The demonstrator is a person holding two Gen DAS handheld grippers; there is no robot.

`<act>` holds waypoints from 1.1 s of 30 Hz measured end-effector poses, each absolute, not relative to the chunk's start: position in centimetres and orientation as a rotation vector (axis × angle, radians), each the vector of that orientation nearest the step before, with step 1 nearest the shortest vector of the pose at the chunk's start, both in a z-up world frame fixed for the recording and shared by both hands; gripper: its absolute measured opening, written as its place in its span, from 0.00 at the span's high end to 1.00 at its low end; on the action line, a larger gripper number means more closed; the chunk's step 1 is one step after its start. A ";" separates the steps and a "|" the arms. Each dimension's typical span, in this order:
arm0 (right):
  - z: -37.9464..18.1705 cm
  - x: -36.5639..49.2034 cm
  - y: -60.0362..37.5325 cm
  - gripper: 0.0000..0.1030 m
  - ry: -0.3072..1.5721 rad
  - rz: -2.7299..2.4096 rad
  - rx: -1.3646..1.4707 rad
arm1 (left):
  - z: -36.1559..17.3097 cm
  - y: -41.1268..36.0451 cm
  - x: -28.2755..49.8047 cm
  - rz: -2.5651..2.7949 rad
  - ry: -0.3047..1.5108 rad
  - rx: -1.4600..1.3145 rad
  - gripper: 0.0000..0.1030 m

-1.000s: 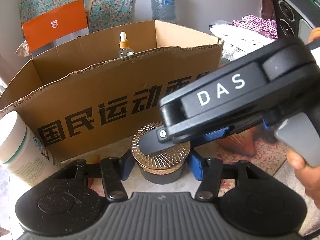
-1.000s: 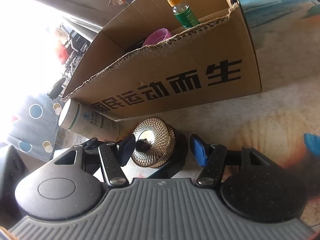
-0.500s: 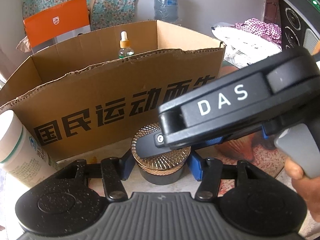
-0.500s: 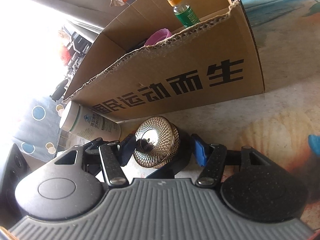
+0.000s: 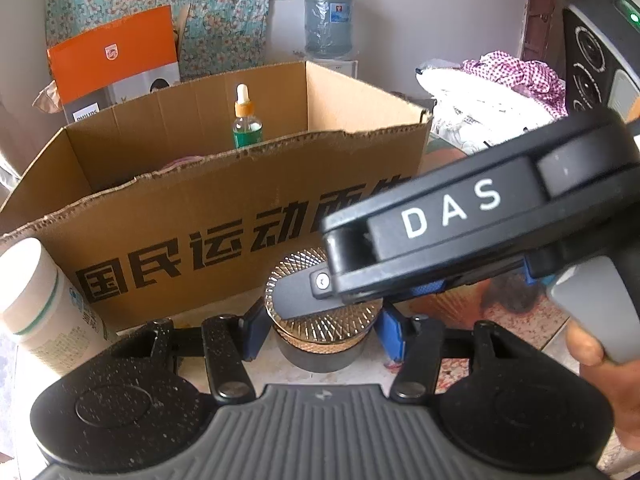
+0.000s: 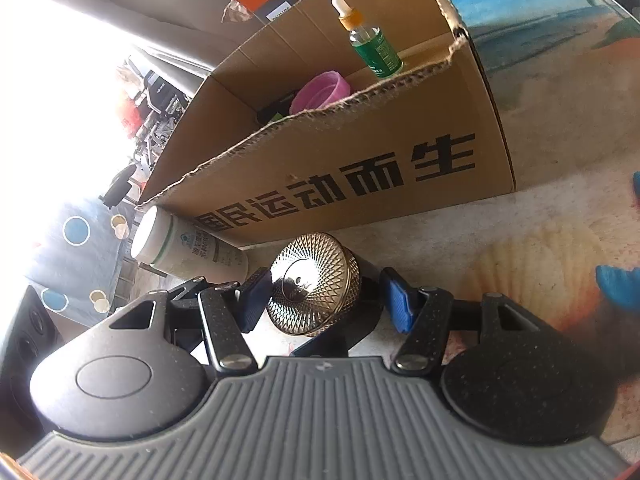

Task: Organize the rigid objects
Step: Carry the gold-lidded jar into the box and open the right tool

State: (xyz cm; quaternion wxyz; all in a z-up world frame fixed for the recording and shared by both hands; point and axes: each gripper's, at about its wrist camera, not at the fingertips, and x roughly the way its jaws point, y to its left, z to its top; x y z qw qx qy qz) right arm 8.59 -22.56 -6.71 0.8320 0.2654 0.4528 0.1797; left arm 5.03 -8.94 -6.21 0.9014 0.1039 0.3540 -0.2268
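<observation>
Bench: pale seashell-print bench (image 6: pixel 560 128), white wall behind.
Jar: round gold-lidded black jar (image 5: pixel 322 330) before brown cardboard box (image 5: pixel 240 216).
Fingers: left gripper (image 5: pixel 320 334) clamps jar; right gripper (image 6: pixel 326 300) grips lid.
Edges: white cylindrical bottle (image 5: pixel 40 304) left; bench right open.

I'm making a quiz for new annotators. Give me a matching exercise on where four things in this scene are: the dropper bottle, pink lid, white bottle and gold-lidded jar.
Things:
1. dropper bottle
2. pink lid
3. white bottle
4. gold-lidded jar

Places:
A. lying on its side outside the cardboard box
B. standing upright inside the box
C. between both grippers' fingers, in front of the box
D. low inside the box, behind its front wall

Pairs: 1-B, 2-D, 3-A, 4-C
</observation>
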 end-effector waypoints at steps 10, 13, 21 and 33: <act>-4.8 7.4 -22.2 0.43 0.916 0.384 0.544 | -4.6 -8.8 3.8 -0.470 0.685 0.219 0.45; -4.1 6.9 -22.2 0.43 0.901 0.386 0.537 | -3.9 -8.7 3.5 -0.469 0.663 0.217 0.45; -0.8 5.7 -22.2 0.43 0.824 0.403 0.503 | -0.9 -8.5 2.8 -0.454 0.580 0.213 0.45; 5.6 7.5 -23.0 0.43 0.705 0.421 0.436 | 4.1 -9.9 5.9 -0.450 0.494 0.198 0.45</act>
